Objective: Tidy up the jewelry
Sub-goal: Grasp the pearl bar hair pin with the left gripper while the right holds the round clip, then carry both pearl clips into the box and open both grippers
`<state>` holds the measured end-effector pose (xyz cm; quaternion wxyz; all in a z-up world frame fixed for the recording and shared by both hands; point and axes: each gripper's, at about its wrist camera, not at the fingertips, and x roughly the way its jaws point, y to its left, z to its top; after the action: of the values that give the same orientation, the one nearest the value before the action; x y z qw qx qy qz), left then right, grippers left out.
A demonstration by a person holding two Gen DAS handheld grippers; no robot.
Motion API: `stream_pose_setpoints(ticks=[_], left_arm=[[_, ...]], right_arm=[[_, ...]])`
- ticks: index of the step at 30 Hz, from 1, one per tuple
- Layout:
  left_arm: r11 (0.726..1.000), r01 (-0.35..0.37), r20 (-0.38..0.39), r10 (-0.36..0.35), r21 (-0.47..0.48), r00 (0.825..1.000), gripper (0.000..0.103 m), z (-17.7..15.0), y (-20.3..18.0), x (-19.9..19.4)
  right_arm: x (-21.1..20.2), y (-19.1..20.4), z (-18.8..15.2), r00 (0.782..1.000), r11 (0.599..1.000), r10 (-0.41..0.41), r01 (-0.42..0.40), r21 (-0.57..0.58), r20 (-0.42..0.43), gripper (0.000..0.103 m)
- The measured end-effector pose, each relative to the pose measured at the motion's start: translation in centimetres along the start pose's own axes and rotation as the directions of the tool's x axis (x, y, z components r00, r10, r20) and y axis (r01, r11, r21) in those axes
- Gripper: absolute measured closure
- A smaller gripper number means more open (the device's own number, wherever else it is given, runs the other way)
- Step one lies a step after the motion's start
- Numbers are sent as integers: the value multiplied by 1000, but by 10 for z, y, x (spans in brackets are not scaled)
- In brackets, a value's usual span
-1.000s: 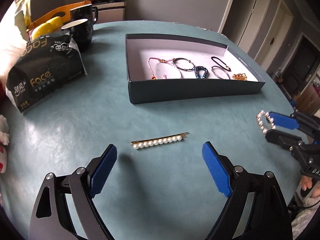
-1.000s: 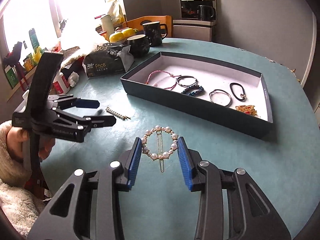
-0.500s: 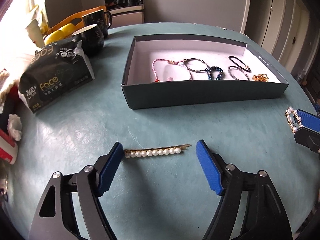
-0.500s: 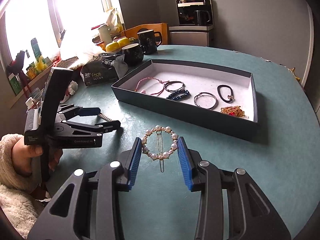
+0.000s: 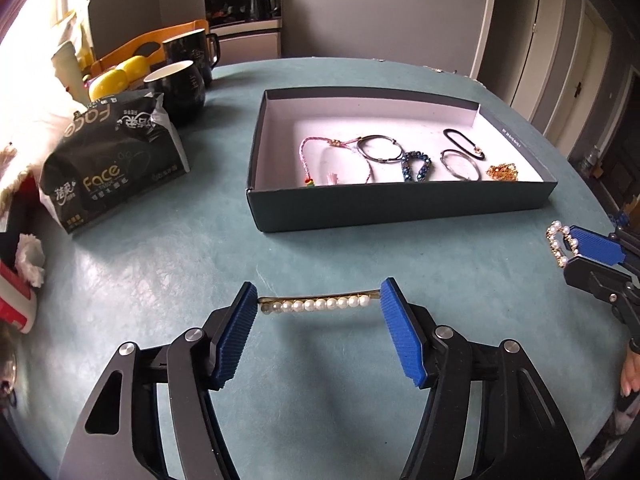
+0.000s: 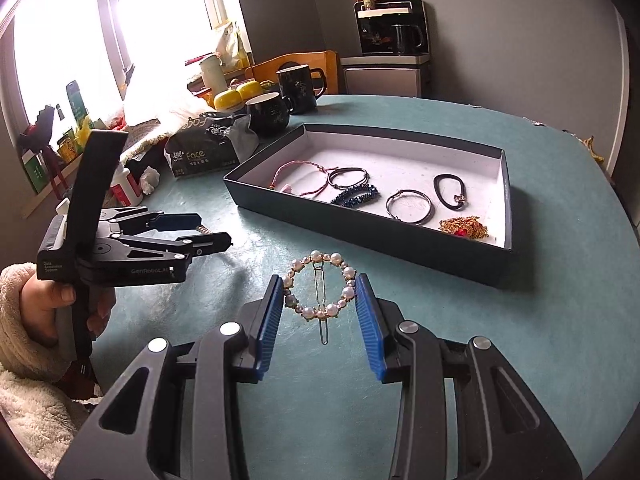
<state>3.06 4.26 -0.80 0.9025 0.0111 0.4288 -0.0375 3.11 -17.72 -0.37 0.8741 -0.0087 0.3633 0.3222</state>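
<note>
Pearl hairpin lengthwise between left hand-held gripper pads.

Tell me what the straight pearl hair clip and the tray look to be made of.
Pearl hair clip: glossy white beads, likely faux pearl, on a thin gold-toned metal bar that glints. Tray: probably cardboard, with thin straight walls, matte dark outside and plain white inside.

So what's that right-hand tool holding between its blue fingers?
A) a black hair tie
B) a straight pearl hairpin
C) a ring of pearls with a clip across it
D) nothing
C: the right gripper has its fingers pressed on either side of the round pearl hair clip, held above the table.
</note>
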Motion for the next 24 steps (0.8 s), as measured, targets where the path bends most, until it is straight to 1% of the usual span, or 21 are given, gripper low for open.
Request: stream_pose_setpoints(ticks=[6,8,11,13,16,22,24], left_arm=[[997,59,66,-62,52,996,37,15,-11,-28],[994,75,88,-82,81,993,37,27,-16,-32],[987,105,104,-117,118,988,37,48,-23,-28],[984,126,108,-140,127,984,37,62,-26,-21],[976,176,88,-188,131,978,37,85,-29,-2],[975,157,61,-168,156,984,37,128,-38,42],[978,152,33,-158,145,987,37,143,-35,61]], right_arm=[[-8,-3,12,1000,1000,-10,10,2,26,66],[-11,-8,20,999,1000,-28,28,3,45,66],[-10,-19,36,997,999,-45,43,25,64,66],[-5,-31,47,995,997,-64,60,52,71,66],[8,-49,62,991,991,-116,111,75,67,66],[45,-81,79,978,972,-208,204,115,22,66],[57,-90,81,974,966,-227,225,127,-1,66]])
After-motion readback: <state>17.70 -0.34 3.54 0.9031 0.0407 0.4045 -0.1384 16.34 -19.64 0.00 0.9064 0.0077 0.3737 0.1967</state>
